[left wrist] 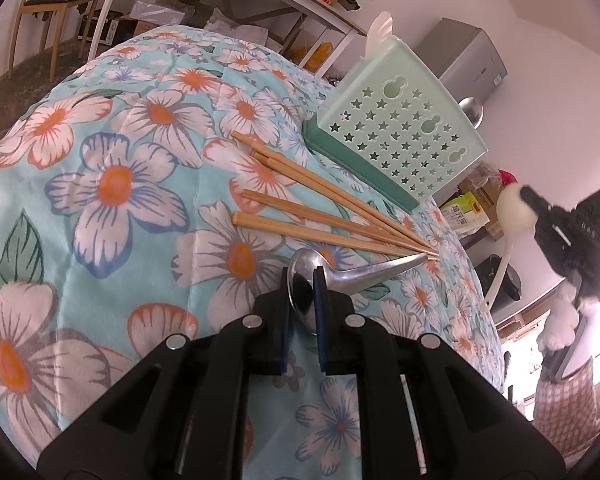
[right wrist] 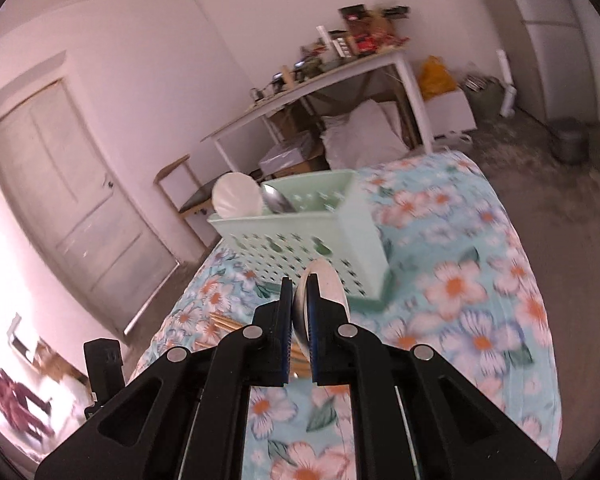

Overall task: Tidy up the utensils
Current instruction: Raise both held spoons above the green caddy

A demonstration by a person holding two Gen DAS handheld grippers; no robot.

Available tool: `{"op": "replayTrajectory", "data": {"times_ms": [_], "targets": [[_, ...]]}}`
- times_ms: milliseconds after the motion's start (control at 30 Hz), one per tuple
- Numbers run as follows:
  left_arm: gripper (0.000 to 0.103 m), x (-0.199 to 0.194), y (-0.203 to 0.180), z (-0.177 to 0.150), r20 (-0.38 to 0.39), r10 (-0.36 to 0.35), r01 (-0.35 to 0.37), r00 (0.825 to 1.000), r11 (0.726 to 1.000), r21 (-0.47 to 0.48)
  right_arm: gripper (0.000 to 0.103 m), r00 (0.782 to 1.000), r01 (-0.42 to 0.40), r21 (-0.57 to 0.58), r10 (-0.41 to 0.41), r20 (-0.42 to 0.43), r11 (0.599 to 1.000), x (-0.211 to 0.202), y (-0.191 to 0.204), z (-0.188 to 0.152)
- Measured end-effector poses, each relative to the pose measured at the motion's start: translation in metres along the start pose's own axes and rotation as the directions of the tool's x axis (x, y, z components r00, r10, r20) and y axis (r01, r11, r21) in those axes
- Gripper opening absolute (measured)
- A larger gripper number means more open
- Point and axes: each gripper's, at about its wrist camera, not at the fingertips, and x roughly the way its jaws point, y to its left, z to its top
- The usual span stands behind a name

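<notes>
- Our left gripper [left wrist: 304, 280] is clenched on the bowl of a metal spoon [left wrist: 340, 274]; the handle points away to the right, its tip close to the chopstick tips.
- Four wooden chopsticks [left wrist: 324, 204] lie fanned on the flowered cloth [left wrist: 112, 176], their narrow ends converging just beside the spoon's handle.
- The mint-green utensil basket [left wrist: 400, 132] stands on the cloth past the chopsticks — a darker green tray sits under it.
- Our right gripper [right wrist: 300, 304] is clamped on a white spoon [right wrist: 328, 280], gripped at its bowl, off the cloth and in front of the basket wall.
- From the right wrist view, the basket already holds another white spoon [right wrist: 236, 200] and a metal spoon bowl [right wrist: 278, 200], both leaning at its left end.
- In the left wrist view, the right gripper shows at the far right, carrying that white spoon [left wrist: 514, 208] beyond the table's edge — well apart from the basket.
</notes>
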Motion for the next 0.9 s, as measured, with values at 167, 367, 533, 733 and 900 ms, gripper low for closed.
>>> {"op": "replayTrajectory", "data": {"times_ms": [167,367,533,733,900], "targets": [[0.007,-0.004,-0.007,0.0,0.015,0.016,-0.017,1.0,0.999,0.041,0.007,0.998,-0.031,0.035,0.03,0.048,0.999,-0.012,-0.01,-0.006],[0.003,-0.022,-0.042,-0.001,0.06,0.084,-0.093,0.995,0.979,0.18,0.007,0.995,-0.068,0.032,0.066,0.072,0.997,-0.024,-0.017,-0.009],[0.002,-0.042,-0.069,0.008,0.135,0.115,-0.146,0.984,0.959,0.245,0.007,0.993,-0.092,0.041,0.089,0.083,0.995,-0.026,-0.02,-0.011],[0.002,-0.064,-0.09,0.024,0.205,0.112,-0.169,0.972,0.943,0.286,0.007,0.989,-0.112,0.046,0.107,0.099,0.993,-0.029,-0.02,-0.014],[0.002,-0.084,-0.102,0.037,0.257,0.087,-0.164,0.962,0.941,0.296,0.007,0.989,-0.115,0.049,0.11,0.095,0.992,-0.027,-0.02,-0.017]]}}
